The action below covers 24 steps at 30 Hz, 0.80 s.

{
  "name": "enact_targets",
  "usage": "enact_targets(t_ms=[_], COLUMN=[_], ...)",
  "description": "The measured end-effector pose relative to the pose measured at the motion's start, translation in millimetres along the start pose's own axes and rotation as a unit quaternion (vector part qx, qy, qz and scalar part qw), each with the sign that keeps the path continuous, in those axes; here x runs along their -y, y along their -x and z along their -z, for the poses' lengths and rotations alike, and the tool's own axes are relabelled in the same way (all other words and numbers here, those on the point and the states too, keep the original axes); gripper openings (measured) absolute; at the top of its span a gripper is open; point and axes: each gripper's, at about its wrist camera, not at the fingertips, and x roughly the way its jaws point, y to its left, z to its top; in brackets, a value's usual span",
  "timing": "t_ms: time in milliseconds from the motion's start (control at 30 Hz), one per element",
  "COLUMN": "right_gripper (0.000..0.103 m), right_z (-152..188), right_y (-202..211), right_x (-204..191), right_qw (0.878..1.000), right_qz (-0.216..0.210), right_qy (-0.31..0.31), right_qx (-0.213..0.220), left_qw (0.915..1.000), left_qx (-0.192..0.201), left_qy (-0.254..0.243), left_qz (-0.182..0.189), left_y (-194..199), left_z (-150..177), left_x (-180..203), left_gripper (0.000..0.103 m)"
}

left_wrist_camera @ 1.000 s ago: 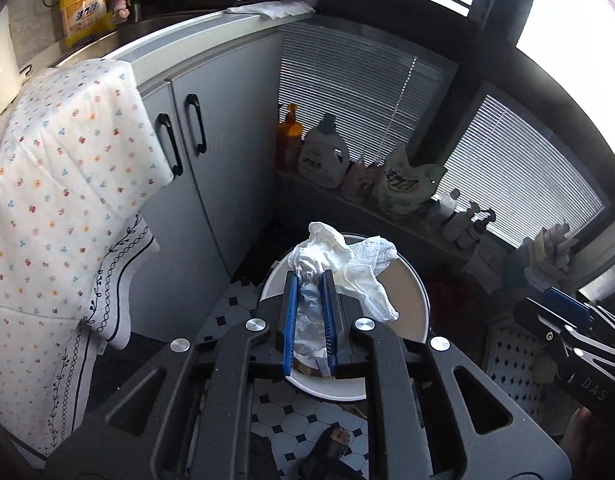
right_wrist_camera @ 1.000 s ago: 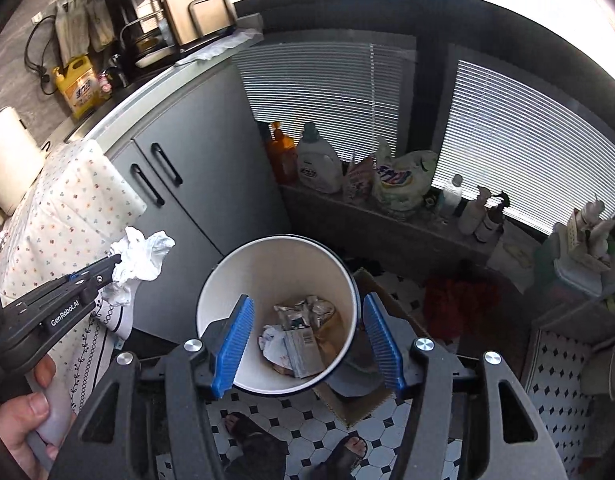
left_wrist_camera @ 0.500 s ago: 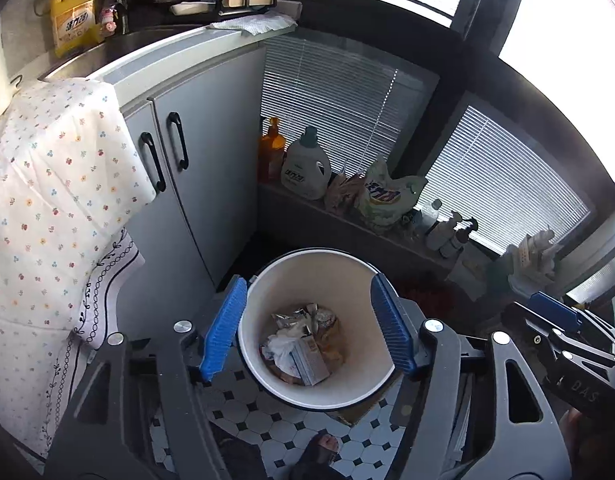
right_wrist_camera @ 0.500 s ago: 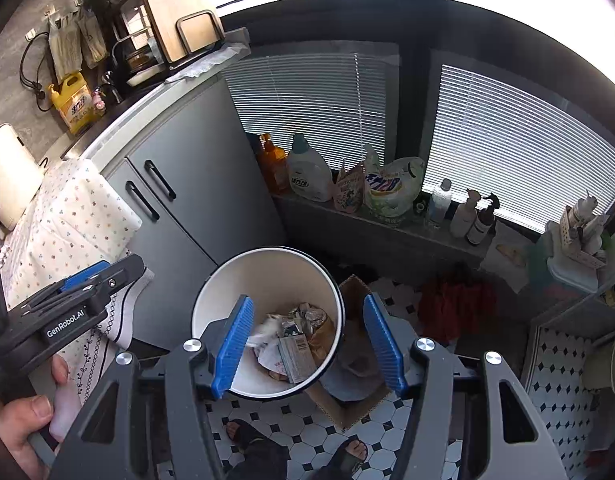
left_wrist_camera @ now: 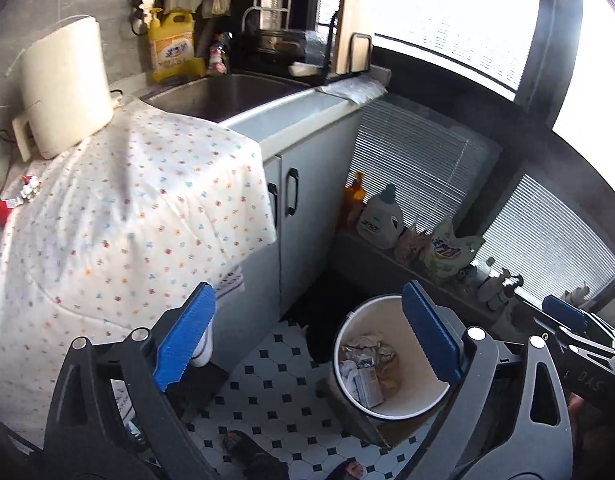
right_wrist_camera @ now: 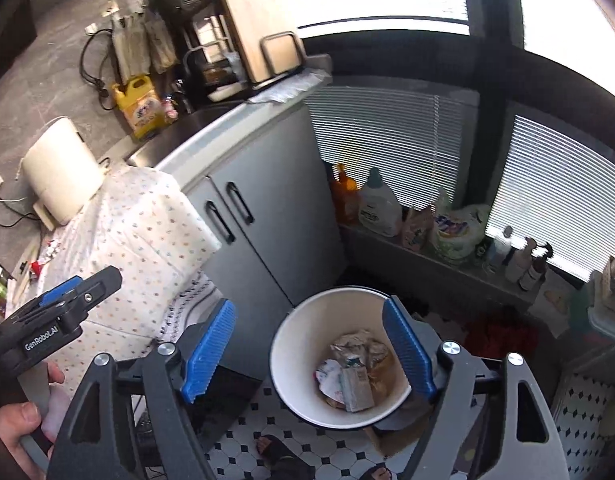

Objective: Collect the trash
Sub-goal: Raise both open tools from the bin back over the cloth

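Observation:
A white round bin (left_wrist_camera: 381, 316) stands on the tiled floor, with crumpled paper and wrappers (left_wrist_camera: 365, 364) lying in it. My left gripper (left_wrist_camera: 307, 336) hangs above and left of it. Its jaws are opening wide, with nothing between the blue pads. In the right wrist view the same bin (right_wrist_camera: 327, 320) with its trash (right_wrist_camera: 351, 372) sits below my right gripper (right_wrist_camera: 307, 346). That gripper's jaws are opening too and hold nothing. Small red-and-white scraps (left_wrist_camera: 11, 200) lie on the flowered tablecloth (left_wrist_camera: 127, 220) at the far left.
Grey cabinet doors (left_wrist_camera: 303, 216) and a steel sink (left_wrist_camera: 227, 96) stand behind the bin. A white jug (left_wrist_camera: 63, 84) sits on the cloth. Detergent bottles (right_wrist_camera: 379, 208) line the window ledge. A cardboard box (right_wrist_camera: 391, 436) lies under the bin. A person's hand (right_wrist_camera: 15, 424) holds the left gripper.
The left gripper let go of the crumpled tissue, which fell into the bin, and its jaws spread wide. Both grippers rose and swung left towards the counter. The right jaws widened.

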Motion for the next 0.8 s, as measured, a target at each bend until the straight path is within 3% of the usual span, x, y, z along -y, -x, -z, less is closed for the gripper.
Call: enact_targets(t_ms=[267, 500, 800], right_gripper=[0.09, 0.092, 0.092], right_z=[-23, -34, -34], right_y=[12, 12, 6], right_x=[-61, -121, -191], right_qw=[0.997, 0.989, 0.977], right_qz=[-0.063, -0.124, -0.172], right_qy=[0.039, 0.078, 0.125], right_qx=[0.021, 0.027, 0.017], left_qw=[0.9957, 0.9876, 0.9762], left_qx=[0.04, 0.068, 0.075], left_qy=[0.037, 0.062, 0.102], left_qz=[-0.075, -0.127, -0.176], left_y=[52, 96, 122], left_z=[-20, -27, -14], left_x=[-58, -104, -150], left_gripper=[0.097, 0.097, 0.097])
